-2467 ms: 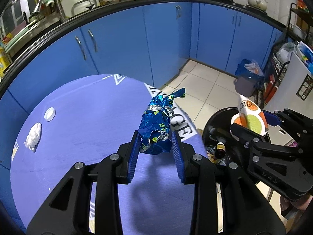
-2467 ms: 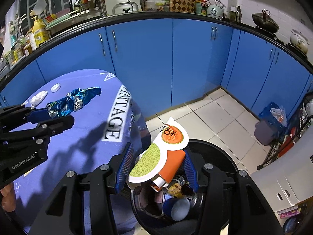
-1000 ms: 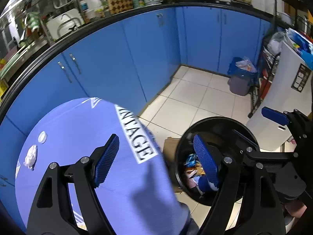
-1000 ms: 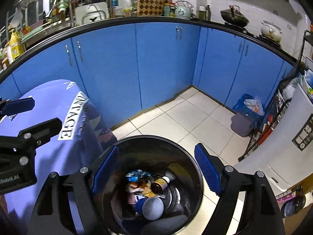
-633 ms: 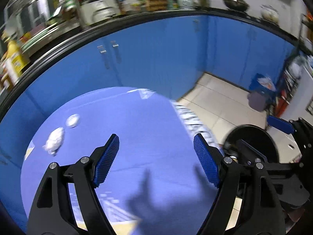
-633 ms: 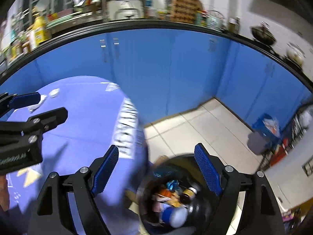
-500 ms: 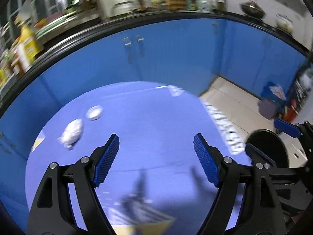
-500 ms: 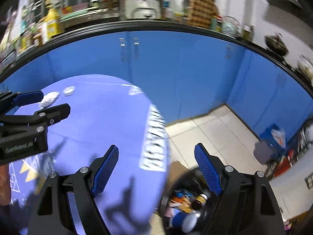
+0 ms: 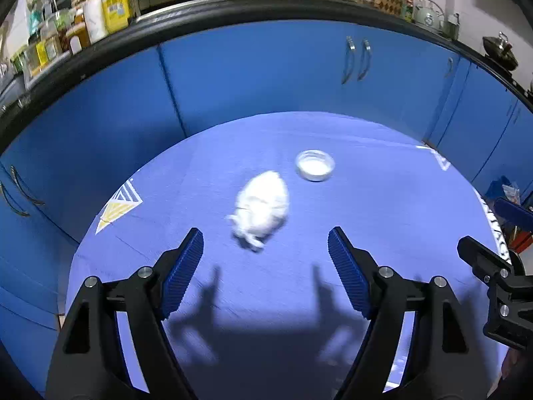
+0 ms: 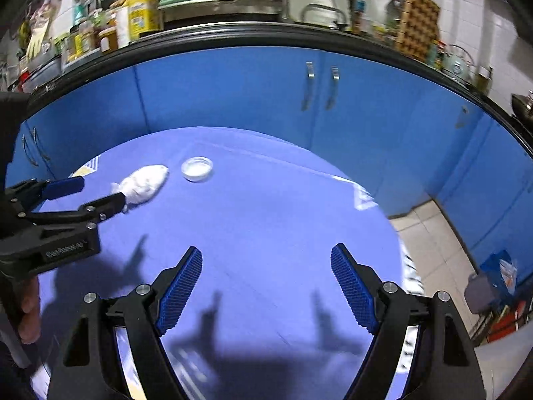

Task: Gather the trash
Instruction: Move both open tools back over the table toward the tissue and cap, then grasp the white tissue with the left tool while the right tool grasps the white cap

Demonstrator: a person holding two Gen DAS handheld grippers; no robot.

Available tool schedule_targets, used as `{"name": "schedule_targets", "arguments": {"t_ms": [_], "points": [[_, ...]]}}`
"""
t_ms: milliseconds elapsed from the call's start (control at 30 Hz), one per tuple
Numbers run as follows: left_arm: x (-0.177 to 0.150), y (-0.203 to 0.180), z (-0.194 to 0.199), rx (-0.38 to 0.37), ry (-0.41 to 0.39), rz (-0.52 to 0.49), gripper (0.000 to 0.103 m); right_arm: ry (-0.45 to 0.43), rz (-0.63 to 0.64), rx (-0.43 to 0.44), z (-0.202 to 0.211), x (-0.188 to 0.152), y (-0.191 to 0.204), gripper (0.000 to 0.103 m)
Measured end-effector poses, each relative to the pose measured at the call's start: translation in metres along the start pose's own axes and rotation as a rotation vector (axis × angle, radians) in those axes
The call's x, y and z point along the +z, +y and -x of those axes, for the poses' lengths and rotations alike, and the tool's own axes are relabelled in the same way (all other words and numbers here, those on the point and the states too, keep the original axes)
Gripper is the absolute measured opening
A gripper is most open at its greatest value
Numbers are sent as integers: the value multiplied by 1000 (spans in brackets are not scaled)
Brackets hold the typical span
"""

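Note:
A crumpled white tissue (image 9: 263, 206) lies on the blue tablecloth (image 9: 366, 216), with a small white lid (image 9: 314, 165) just beyond it to the right. My left gripper (image 9: 265, 233) hovers right in front of the tissue; its jaws are closing with nothing between them, the tissue just past the tips. In the right wrist view the tissue (image 10: 145, 181) and lid (image 10: 197, 168) sit at the far left, with the left gripper (image 10: 96, 191) at the tissue's near edge. My right gripper (image 10: 265, 251) stands open and empty over bare cloth, well right of both.
Blue kitchen cabinets (image 9: 266, 83) curve round behind the table, under a counter (image 10: 140, 13) crowded with bottles. At the right, tiled floor (image 10: 429, 230) holds a small grey bin with a blue bag (image 10: 486, 286). A hand (image 10: 28, 306) holds the left gripper.
Both grippers swung left, away from the black trash bin and across the table. The bin has left both views; the tissue and lid now lie just ahead of the left gripper.

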State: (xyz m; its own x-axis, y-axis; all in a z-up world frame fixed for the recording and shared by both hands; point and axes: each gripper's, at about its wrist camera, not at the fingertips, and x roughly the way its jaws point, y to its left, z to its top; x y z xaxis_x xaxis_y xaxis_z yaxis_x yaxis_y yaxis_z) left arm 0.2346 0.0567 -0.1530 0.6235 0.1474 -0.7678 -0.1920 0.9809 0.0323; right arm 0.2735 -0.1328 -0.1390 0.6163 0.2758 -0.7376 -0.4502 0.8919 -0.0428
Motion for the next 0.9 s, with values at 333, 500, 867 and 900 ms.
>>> {"name": "schedule_targets", "arguments": {"t_ms": [333,500,867,900], "points": [[12,7,-44,-92,42,-66,66,36,18,-24,-45,37,35,78],[14,27,-60,-146,82,-18,32,60,27,-4,-71,52,50,78],[18,85,-53,-95,45,128,29,130,23,92,-134,78,75,55],[18,88,-54,-93,45,135,29,150,13,104,-139,77,73,49]]}}
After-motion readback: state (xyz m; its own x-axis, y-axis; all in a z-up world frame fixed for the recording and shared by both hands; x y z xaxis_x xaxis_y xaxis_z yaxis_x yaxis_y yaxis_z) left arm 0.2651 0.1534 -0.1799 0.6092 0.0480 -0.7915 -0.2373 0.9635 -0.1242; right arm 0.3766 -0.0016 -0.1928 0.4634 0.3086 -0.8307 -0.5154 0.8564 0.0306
